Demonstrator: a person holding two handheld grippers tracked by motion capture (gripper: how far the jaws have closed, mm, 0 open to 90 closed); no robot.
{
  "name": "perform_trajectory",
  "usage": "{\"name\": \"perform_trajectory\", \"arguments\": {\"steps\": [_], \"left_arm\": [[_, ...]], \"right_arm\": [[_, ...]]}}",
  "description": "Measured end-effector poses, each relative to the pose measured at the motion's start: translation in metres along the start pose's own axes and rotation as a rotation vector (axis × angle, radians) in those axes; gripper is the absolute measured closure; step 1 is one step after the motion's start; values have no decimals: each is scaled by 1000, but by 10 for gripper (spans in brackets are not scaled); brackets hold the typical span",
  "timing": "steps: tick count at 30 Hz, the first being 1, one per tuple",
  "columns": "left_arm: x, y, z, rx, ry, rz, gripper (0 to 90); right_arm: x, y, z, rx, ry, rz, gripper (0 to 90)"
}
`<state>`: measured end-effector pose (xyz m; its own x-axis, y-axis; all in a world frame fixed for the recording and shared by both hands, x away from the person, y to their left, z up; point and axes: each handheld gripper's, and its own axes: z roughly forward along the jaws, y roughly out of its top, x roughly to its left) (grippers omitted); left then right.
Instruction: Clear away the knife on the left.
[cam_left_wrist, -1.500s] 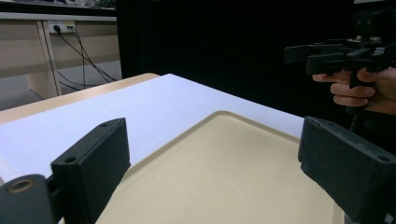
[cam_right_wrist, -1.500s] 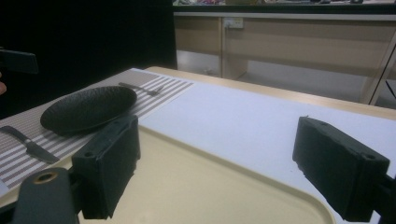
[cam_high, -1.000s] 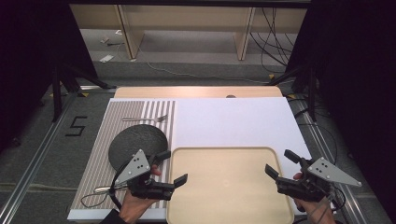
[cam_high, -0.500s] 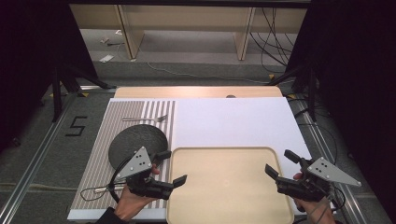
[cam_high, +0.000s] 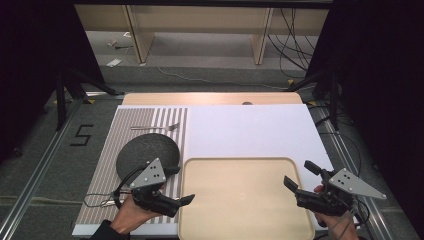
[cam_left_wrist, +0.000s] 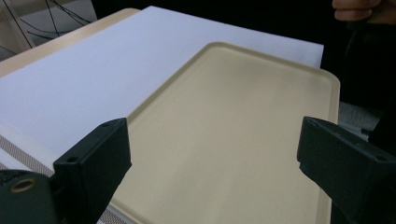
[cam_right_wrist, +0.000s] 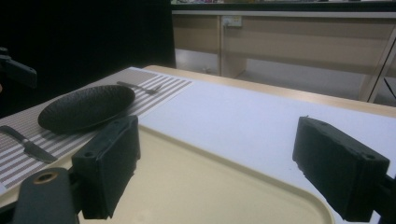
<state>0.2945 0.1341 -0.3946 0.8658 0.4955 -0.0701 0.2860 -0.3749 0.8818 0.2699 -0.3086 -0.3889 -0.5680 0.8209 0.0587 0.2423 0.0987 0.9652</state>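
Item: tray (cam_high: 240, 200), beige, empty, flat on the counter's (cam_high: 250, 130) near edge, between your two grippers.
Left gripper (cam_high: 176, 186): fingers wide open, holding nothing, over the tray's left rim.
Right gripper (cam_high: 301, 176): fingers wide open, empty, probably just clear of the right rim.
Handling: bring both to opposite rims level, close together.

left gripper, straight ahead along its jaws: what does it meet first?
Most likely the beige tray. The left gripper, jaws wide open, points right across the tray's bare surface towards its far rim, with the right gripper beyond. How high it rides above the tray is unclear, so it may skim over.
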Motion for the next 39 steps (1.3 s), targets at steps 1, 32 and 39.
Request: {"name": "perform_trajectory", "arguments": {"steps": [1, 32, 39], "left_arm": [[0, -1, 0, 15, 2, 5, 95], [37, -45, -22, 437, 53, 41, 120], [43, -51, -26, 533, 40, 42, 140]], "right_arm": [[0, 0, 0, -1, 0, 1, 159], [0, 0, 0, 5, 1, -6, 161], [0, 0, 0, 6, 0, -6, 161]]}}
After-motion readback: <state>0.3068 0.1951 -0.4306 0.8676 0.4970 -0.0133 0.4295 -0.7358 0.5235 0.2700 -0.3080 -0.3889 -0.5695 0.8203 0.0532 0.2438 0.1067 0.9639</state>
